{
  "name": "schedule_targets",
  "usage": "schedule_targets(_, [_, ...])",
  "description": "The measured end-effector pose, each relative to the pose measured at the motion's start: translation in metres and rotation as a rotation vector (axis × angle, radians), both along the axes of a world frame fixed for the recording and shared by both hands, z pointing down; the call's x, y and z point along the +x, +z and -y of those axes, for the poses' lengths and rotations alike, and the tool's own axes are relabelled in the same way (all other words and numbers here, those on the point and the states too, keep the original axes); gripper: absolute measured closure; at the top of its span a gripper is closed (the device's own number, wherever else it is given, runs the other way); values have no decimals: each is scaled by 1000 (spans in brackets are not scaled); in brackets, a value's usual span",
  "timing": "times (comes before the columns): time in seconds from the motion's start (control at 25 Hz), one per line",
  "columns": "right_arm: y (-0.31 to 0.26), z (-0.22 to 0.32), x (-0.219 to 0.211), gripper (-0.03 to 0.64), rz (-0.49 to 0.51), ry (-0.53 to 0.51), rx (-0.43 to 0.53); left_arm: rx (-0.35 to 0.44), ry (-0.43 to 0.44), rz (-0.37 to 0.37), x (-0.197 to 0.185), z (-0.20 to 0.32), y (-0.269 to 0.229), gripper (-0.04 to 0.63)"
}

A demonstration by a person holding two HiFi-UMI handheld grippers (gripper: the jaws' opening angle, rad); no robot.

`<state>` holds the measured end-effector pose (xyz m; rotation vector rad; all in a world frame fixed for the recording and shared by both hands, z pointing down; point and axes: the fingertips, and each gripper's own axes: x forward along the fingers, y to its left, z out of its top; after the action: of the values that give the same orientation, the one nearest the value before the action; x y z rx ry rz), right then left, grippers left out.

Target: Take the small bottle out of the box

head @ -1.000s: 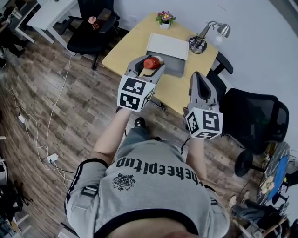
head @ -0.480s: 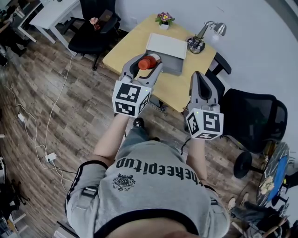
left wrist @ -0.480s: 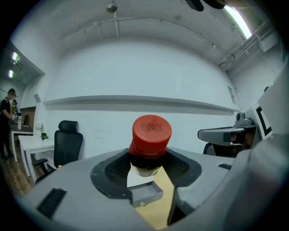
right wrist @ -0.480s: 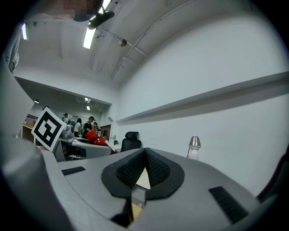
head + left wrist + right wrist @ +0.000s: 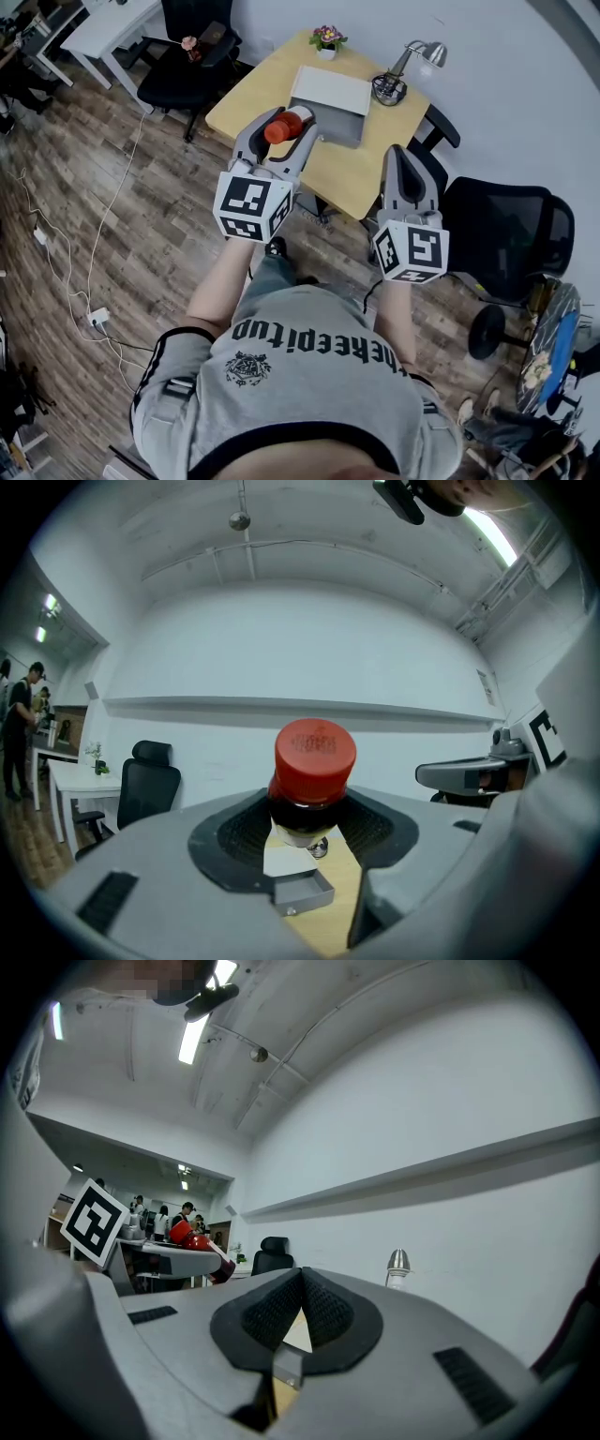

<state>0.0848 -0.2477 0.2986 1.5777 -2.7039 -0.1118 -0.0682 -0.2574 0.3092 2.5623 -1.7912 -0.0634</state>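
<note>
While my left gripper (image 5: 279,129) clamps small bottle (image 5: 302,810) below red cap (image 5: 315,750), my right gripper (image 5: 300,1307) rides alongside, jaws together, empty. Bottle hangs raised above table (image 5: 375,178), cap end toward me, clear of box (image 5: 349,137) lying beyond, open. Left arm nearer box. Count: one bottle, one box.
</note>
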Motion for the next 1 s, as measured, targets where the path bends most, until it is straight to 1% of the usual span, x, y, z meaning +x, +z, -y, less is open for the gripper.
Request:
schedule_targets(0.4, [-8, -26, 12, 617, 3, 23, 33, 60, -46, -25, -4, -32, -12, 376])
schedule_targets(1.0, [-14, -56, 31, 616, 8, 63, 68, 100, -90, -47, -4, -69, -17, 376])
